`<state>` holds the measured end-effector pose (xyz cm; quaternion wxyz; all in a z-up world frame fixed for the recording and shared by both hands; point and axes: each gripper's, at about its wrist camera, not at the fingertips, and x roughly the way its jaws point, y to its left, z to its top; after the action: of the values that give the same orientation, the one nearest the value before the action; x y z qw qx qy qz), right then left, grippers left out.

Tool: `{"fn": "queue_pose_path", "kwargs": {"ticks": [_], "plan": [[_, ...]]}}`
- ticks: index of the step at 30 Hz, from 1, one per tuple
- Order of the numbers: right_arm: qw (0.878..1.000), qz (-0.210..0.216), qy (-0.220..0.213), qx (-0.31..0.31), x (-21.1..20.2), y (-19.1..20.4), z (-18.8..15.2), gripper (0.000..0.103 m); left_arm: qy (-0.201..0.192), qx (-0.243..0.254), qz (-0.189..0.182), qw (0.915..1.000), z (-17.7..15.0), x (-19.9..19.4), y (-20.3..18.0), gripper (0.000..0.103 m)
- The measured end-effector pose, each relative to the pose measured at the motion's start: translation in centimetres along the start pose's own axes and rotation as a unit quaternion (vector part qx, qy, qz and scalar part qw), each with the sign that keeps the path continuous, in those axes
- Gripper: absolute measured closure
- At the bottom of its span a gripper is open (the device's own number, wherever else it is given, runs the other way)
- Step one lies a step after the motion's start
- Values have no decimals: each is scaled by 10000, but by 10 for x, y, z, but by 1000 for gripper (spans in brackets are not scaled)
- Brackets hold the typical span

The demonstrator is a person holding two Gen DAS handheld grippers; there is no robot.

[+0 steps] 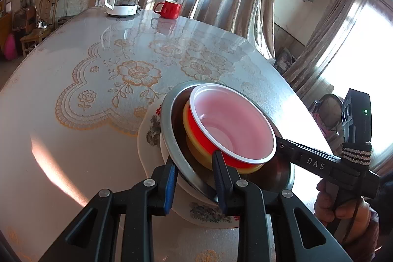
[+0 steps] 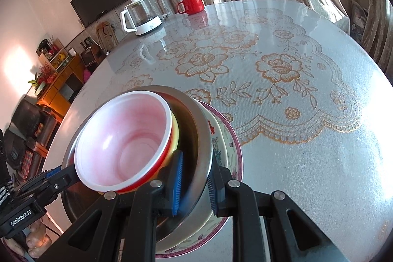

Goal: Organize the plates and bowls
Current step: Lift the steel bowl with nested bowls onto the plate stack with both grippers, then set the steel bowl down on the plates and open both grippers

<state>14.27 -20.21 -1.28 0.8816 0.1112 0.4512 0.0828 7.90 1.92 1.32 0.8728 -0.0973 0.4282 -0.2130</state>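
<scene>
Both hand-held grippers (image 1: 195, 178) (image 2: 195, 184) on steel bowl (image 1: 172, 139) rim

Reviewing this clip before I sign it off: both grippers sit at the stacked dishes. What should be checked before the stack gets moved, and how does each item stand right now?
1. Left gripper clamps the steel bowl rim, one finger inside, one outside: ok.
2. Right gripper clamps the same rim on the opposite side: ok.
3. Red bowl nested in the yellow bowl inside the steel bowl: ok.
4. Floral plates included in either grip: cannot tell.
5. Stack level: not ok, the red bowl looks tilted.
6. Red mug and kettle far from the stack: ok.
</scene>
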Motion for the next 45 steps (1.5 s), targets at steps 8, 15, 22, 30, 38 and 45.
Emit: {"fn": "queue_pose_path", "kwargs": {"ticks": [8, 15, 22, 30, 38, 45], "plan": [[9999, 82, 5, 94, -2, -2, 0, 84, 70, -7, -7, 10000, -6, 1, -1, 76], [9998, 143, -65, 100, -9, -2, -2, 80, 113, -5, 8, 9999, -9, 2, -2, 76], [9998, 177, -81, 90, -15, -1, -6, 79, 74, -4, -23, 10000, -14, -2, -1, 75], [9996, 209, -57, 197, -20, -4, -12, 79, -72, 29, -105, 9999, -17, -14, 4, 74], [9994, 302, -35, 147, -23, 3, -19, 79, -142, 90, -92, 9998, -17, -17, 3, 75], [9998, 134, -112, -5, -24, 7, -20, 81, -128, 115, -73, 9998, -17, -14, 1, 74]]}}
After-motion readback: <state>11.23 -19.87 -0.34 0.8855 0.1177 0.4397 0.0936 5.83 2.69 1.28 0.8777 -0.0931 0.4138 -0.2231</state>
